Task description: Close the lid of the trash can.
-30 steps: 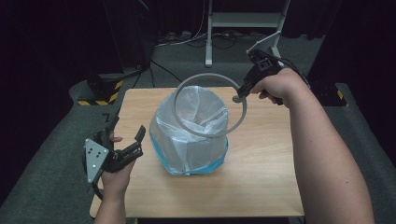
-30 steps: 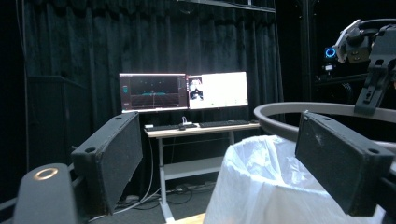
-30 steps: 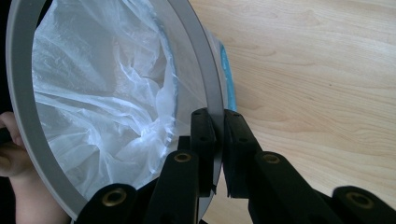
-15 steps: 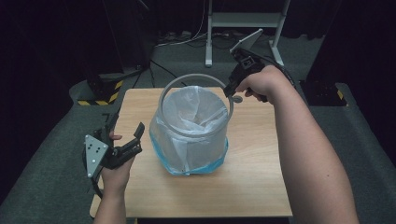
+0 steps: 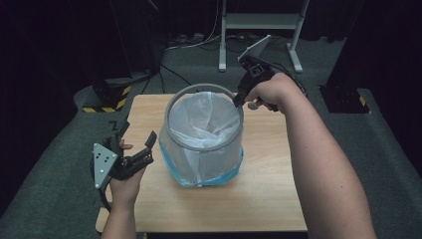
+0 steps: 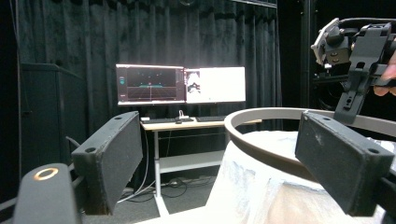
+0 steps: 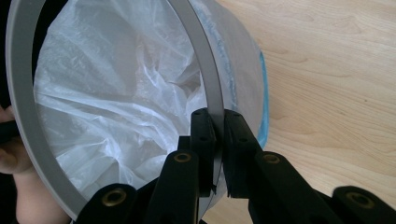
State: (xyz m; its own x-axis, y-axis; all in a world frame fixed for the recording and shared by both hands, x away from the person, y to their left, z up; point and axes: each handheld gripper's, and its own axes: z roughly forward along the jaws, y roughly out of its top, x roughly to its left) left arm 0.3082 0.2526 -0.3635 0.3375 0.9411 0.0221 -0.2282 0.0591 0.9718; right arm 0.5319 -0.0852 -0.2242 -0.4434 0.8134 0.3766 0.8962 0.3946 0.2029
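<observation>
Grey plastic ring running off right gripper view's left and bottom edges; white plastic bag hiding container's inside; monitor text staying unreadable.

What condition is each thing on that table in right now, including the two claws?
Grey ring: pinched at its far edge, sitting around the bin's top, over the bag.
White bag: lining the bin, open, crumpled.
Blue bin: upright on the table.
Right claw: shut on the ring.
Left claw: open, holding nothing, beside the bin.
Table: wooden, carrying the bin.
</observation>
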